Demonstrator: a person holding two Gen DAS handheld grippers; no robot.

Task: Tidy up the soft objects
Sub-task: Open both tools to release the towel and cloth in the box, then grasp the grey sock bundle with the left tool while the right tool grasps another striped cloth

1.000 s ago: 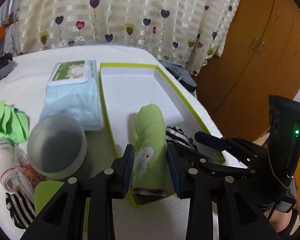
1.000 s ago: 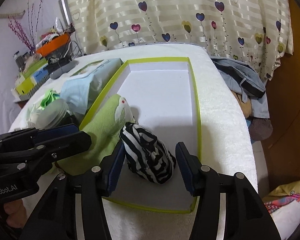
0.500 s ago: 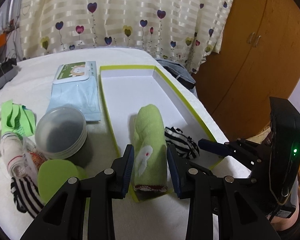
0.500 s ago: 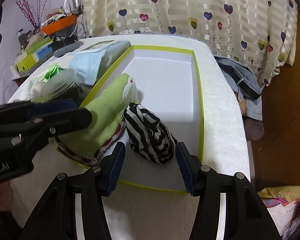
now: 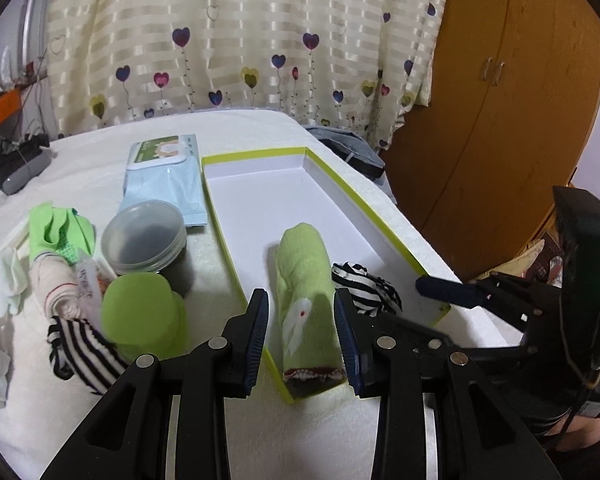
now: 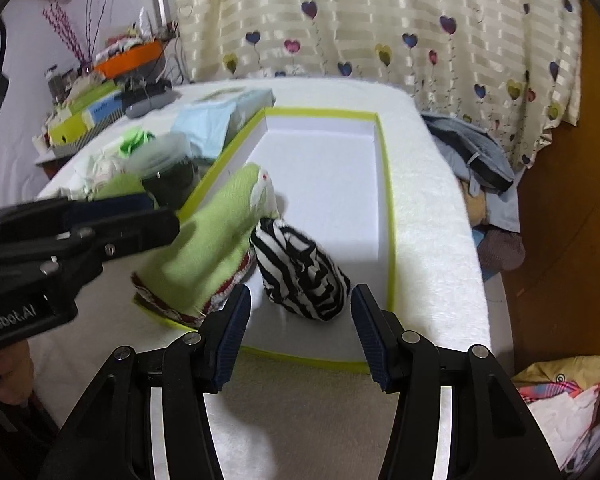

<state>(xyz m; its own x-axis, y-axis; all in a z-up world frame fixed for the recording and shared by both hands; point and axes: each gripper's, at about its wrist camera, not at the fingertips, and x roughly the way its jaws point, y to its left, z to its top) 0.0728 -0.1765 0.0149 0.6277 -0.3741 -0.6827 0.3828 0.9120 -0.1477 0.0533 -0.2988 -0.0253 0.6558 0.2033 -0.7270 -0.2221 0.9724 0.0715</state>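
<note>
Green and soft, the rolled green sock with a white bunny (image 5: 306, 300) lies in the white shallow box with the lime-green rim (image 5: 364, 208), its cuff hanging over the near edge. The rolled black-and-white striped sock (image 6: 302, 270) sits just right of it. My left gripper (image 5: 302, 338) has its jaws apart around the green roll, not squeezing. My right gripper (image 6: 300, 328) is spread wide too, empty — if I swing sideways, a finger could catch that cuff and drag the sock out, or tip the light box.
</note>
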